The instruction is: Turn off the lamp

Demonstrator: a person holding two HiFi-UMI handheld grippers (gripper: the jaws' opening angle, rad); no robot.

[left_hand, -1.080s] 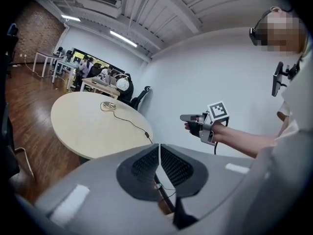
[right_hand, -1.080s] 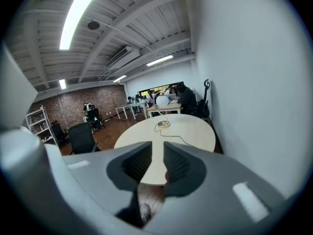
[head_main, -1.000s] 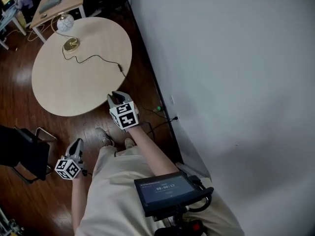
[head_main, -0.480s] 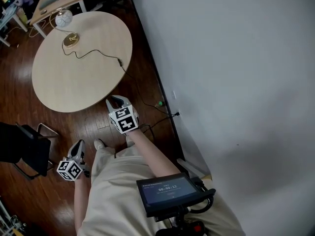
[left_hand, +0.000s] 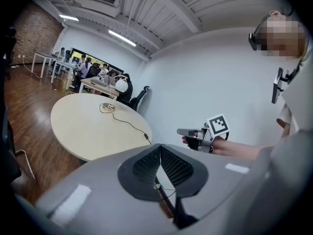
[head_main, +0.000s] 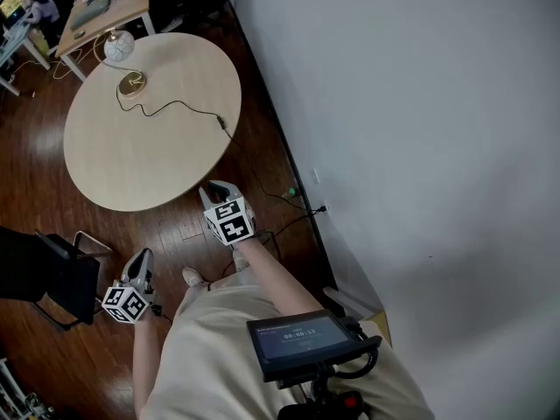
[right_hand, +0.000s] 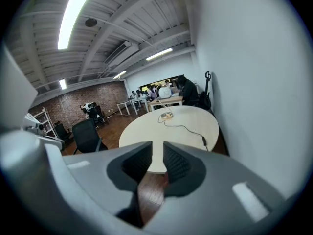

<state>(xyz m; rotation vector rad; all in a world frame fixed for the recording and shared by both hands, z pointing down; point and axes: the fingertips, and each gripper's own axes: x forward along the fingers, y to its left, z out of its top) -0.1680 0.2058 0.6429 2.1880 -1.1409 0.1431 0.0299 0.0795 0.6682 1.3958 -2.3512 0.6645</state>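
Brass-based lamp [head_main: 132,82] upright on round table [head_main: 157,151]

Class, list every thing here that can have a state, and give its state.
lamp: standing on the table; whether it is lit cannot be told.
cord switch: lying on the table, position unreadable.
left gripper: jaws together, empty.
right gripper: jaws apart and closing, nothing between.
screen: on.

Bright, even light from ceiling strip lights [right_hand: 72,14] casts soft shadows and a sheen on the wooden floor [head_main: 39,138], while both gripper views bulge and darken at the edges.
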